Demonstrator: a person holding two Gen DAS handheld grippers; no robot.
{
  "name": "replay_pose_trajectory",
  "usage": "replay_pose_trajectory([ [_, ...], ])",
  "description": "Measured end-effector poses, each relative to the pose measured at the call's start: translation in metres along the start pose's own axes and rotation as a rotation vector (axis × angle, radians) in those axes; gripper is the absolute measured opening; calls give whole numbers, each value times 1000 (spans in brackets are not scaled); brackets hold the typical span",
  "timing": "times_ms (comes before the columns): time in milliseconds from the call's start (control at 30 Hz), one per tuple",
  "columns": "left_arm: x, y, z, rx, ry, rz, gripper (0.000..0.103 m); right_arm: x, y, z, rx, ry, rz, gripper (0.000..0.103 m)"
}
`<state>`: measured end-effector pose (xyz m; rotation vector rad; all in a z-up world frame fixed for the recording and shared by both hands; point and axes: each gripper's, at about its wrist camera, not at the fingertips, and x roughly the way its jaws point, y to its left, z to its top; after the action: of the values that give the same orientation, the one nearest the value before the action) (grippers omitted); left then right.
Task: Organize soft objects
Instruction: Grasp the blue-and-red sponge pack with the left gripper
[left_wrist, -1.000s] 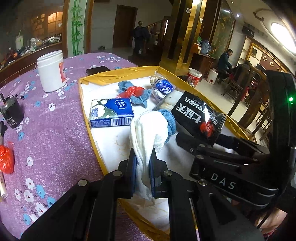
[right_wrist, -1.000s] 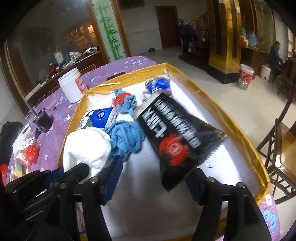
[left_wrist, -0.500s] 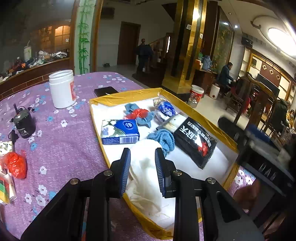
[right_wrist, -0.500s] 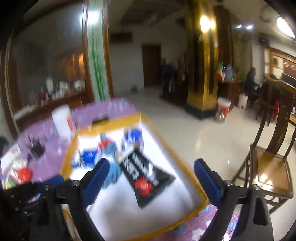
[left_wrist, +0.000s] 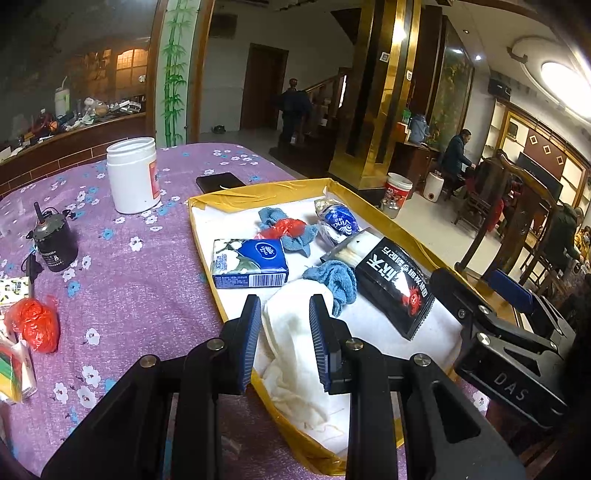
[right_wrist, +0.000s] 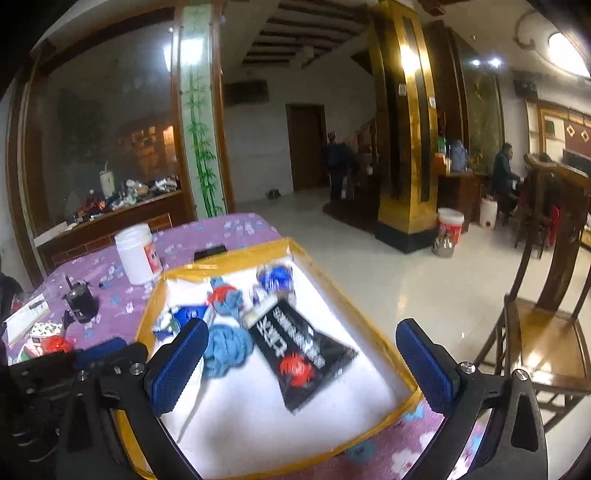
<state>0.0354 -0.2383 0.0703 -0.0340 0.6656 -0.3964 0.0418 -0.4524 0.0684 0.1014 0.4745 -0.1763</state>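
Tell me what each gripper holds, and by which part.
Nothing is held. The left gripper has just opened; the white cloth lies loose between its pads. The right gripper, also just opened wide, is empty above the black packet.

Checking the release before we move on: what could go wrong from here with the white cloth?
1. The left gripper has just been opening its jaws. The white cloth still lies between them, so a pad may snag it when the gripper pulls back.
2. The cloth's near end lies up against the tray's near rim and might slip over it.
3. The blue cloth lies against the white one, so a regrasp might catch both.
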Motion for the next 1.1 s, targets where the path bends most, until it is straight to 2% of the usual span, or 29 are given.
replay_pose_trajectory([
  [33,0,0,0,0,0,1,24,1,1,-1,-2,11,-1,94],
  [167,1,1,0,-3,3,9,24,-11,7,-3,-25,-53,-55,94],
  [333,-8,8,1,-20,2,23,24,-17,10,-4,-28,-90,-109,94],
  [367,-10,10,1,-21,2,26,28,-18,9,-4,-23,-94,-117,94],
  [400,-12,13,1,-23,7,21,43,-18,8,-4,-20,-98,-116,94],
  [467,-18,20,0,-28,13,6,60,-19,7,-4,-14,-105,-114,94],
  [633,-39,33,-2,0,32,26,60,-23,9,-4,-26,-129,-129,96],
  [767,-48,48,-15,48,124,18,60,-24,11,-4,-41,-130,-134,96],
  [967,-45,55,-49,135,268,-15,60,-31,22,-7,-91,-132,-97,95],
  [1100,-31,47,-61,201,344,55,60,-35,30,-7,-95,-119,-44,95],
])
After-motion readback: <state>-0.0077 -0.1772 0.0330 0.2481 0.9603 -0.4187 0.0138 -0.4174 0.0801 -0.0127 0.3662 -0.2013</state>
